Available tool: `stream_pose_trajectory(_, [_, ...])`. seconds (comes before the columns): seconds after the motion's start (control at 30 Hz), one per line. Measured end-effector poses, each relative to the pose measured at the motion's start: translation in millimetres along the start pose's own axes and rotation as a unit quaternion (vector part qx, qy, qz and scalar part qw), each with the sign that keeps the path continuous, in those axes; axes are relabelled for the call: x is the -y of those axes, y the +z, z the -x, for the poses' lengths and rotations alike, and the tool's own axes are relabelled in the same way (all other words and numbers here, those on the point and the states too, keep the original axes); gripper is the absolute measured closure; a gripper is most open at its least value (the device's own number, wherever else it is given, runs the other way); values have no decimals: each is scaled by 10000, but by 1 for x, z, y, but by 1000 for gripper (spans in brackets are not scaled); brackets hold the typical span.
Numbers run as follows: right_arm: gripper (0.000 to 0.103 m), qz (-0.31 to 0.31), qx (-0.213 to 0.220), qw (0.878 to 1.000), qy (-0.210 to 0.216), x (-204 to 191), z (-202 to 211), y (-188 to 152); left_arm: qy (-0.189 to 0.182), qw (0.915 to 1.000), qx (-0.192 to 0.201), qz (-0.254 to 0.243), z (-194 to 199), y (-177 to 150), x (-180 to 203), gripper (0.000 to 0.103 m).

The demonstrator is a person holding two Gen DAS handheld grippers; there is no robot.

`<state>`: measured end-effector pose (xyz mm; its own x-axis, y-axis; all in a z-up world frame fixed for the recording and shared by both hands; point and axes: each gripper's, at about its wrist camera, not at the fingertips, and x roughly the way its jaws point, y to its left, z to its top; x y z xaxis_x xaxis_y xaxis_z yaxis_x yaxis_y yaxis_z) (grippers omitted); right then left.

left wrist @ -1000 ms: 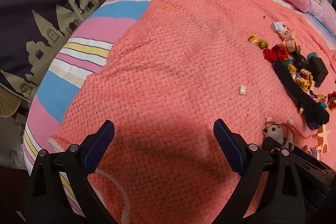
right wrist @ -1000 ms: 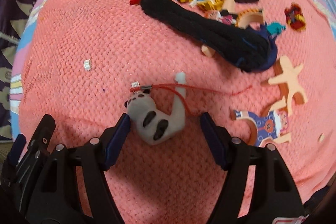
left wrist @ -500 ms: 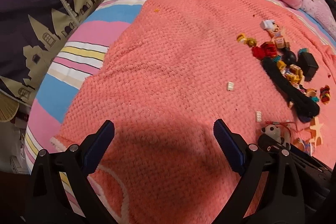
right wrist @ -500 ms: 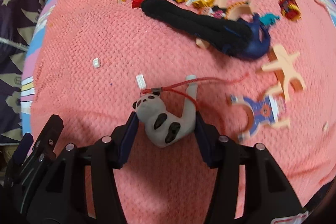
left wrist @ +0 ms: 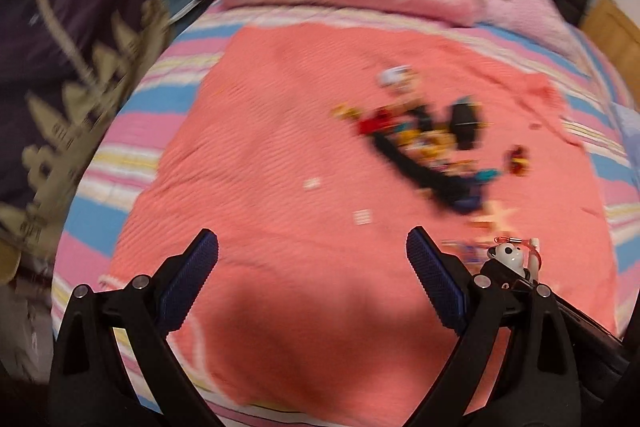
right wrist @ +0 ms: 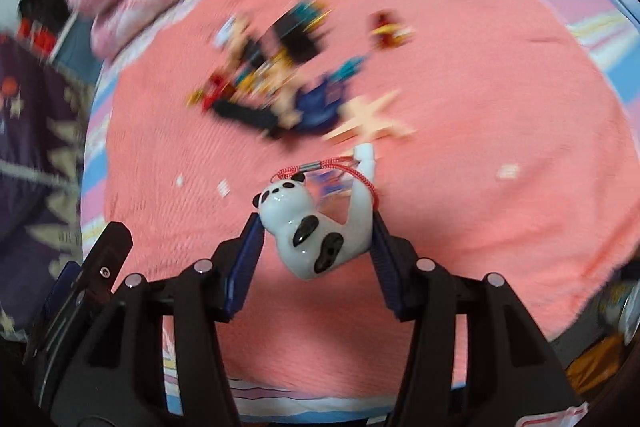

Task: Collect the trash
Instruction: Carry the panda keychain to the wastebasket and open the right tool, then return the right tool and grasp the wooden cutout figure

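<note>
A: Right gripper [right wrist: 318, 243] has its blue pads pinching the glossy white-and-black ceramic panda charm [right wrist: 310, 227], one pad on each side of the body. The charm is clear of the coral knit blanket [right wrist: 500, 99].

B: How does it handle?

A: Looks light, rigid and glazed, so I'd call it slippery and chippable. The grip sits at the lower body, with the head and the raised arm sticking out past the pads. Widest part is the right place to hold it. The red cord loop [right wrist: 340, 165] hangs loose at the top and could snag.

B: Left?

A: Left gripper [left wrist: 312, 267] is spread wide with nothing in it, hovering over bare blanket. In its view the panda shows low right, just beside its right finger.

B: Rest of the mess?

A: Blurred pile of small coloured toy bricks and a long black fabric piece [right wrist: 248, 117] further out on the blanket, well apart from both grippers. A few tiny white bits [left wrist: 362, 217] lie nearer. No bin in view.
</note>
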<state>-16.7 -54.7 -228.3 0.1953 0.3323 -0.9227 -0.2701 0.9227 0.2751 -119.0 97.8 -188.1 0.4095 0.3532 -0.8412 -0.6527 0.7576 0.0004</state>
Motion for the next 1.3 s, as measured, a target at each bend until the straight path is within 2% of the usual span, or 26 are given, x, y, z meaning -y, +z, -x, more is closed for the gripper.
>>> stream_pose_trajectory(0.13, [53, -766, 459, 9957, -238, 67, 47, -3, -552, 9965, 140, -610, 25, -4, 63, 11])
stream_pose_trajectory(0.27, [53, -1632, 872, 9810, -580, 142, 87, -19, -1175, 9833, 249, -1368, 54, -20, 135, 11])
stream_pose_trajectory(0.4, [53, -2462, 1195, 9571, -950, 213, 126, -53, -1791, 9585, 253, -2205, 82, -56, 211, 11])
stream_pose_trajectory(0.47, [53, -2932, 1319, 9400, -1144, 252, 145, -78, -2022, 9440, 265, -2593, 95, -77, 244, 11])
stream_pose_trajectory(0.5, [53, -3150, 1361, 9312, -1228, 269, 153, -91, -2172, 9330, 266, -2858, 103, -93, 266, 11])
stream_pose_trajectory(0.57, [53, -3453, 1414, 9176, -1370, 294, 160, -111, -2335, 9201, 256, -3133, 110, -112, 291, 11])
stream_pose_trajectory(0.6, [52, -3637, 1443, 9085, -1465, 311, 165, -123, -2451, 9096, 228, -3346, 116, -127, 310, 11])
stream_pose_trajectory(0.67, [52, -3877, 1478, 8964, -1558, 335, 173, -141, -2552, 8988, 233, -3556, 123, -145, 330, 11])
stream_pose_trajectory(0.7, [52, -3958, 1495, 8917, -1608, 343, 175, -146, -2628, 8894, 269, -3732, 128, -158, 347, 11])
stream_pose_trajectory(0.73, [52, -4084, 1529, 8840, -1685, 357, 179, -155, -2671, 8839, 292, -3827, 131, -165, 356, 11])
stream_pose_trajectory(0.8, [52, -4259, 1529, 8760, -1669, 374, 180, -164, -2713, 8756, 319, -3984, 136, -178, 373, 11])
stream_pose_trajectory(0.9, [51, -4389, 1435, 8686, -1797, 393, 180, -169, -2695, 8695, 241, -4131, 137, -194, 393, 11])
stream_pose_trajectory(1.0, [39, -4549, 1298, 8576, -2020, 405, 177, -175, -2700, 8648, 161, -4230, 133, -203, 403, 11])
stream_pose_trajectory(1.1, [37, -4602, 1241, 8539, -2092, 407, 175, -178, -2683, 8609, 125, -4320, 132, -208, 405, 11])
stream_pose_trajectory(1.17, [37, -4592, 1187, 8553, -2085, 406, 172, -175, -2674, 8621, 79, -4304, 128, -206, 406, 11])
stream_pose_trajectory(1.27, [37, -4465, 1194, 8626, -2057, 398, 171, -164, -2646, 8687, 98, -4187, 124, -193, 401, 11])
stream_pose_trajectory(1.3, [37, -4399, 1194, 8666, -2028, 394, 170, -157, -2616, 8738, 118, -4098, 122, -185, 396, 11])
